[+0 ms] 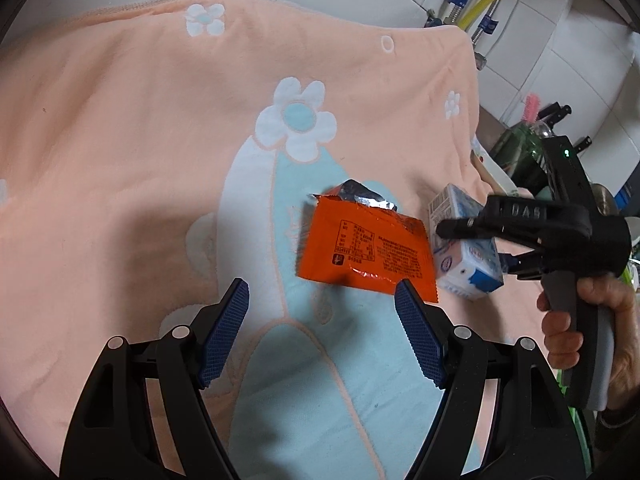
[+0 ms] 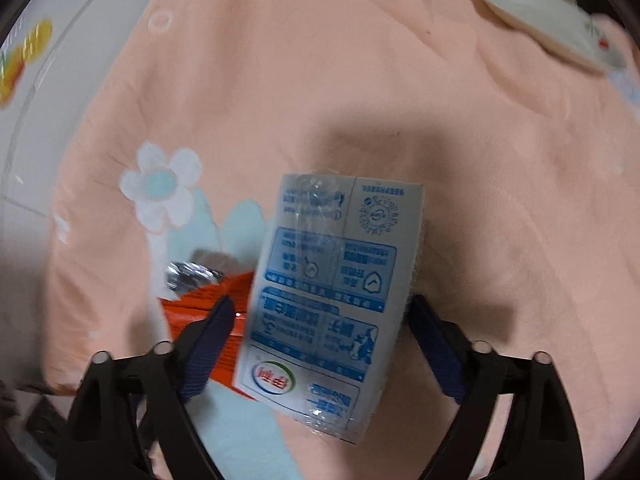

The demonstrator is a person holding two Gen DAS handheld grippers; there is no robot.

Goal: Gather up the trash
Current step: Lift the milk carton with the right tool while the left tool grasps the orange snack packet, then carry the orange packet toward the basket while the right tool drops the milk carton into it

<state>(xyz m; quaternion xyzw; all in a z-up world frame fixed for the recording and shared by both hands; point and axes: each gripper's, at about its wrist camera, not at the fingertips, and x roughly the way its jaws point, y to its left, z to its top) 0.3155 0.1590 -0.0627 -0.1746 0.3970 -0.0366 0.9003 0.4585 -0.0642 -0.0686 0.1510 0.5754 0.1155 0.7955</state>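
Two pieces of trash are seen lying on the peach flowered blanket: an orange snack wrapper with its torn foil end turned away from the left camera, and a small blue-and-white milk carton lying on its side just beside it, with one edge of the carton over the wrapper in the right wrist view. Neither item is lifted, and no bin or bag for the trash is visible in either view, so the collecting is judged to be at its start, with both items left to be picked up and carried off.

The left gripper is held wide open above the blanket, nothing between its blue pads; the near edge of the wrapper lies just ahead of its fingertips, and the wrapper's corner appears to meet the right-hand pad, though contact cannot be confirmed. The right gripper is also spread wide, and the carton is bracketed between its fingers. A gap shows on the left side of the carton; on the right side the pad stands very close to it, but no squeeze is evident, so the carton is taken as not yet gripped. In the left wrist view the right gripper is shown reaching over the carton, held by a hand at the frame's edge.

What remains is judged to be closing on each item, lifting, and disposal somewhere out of view.
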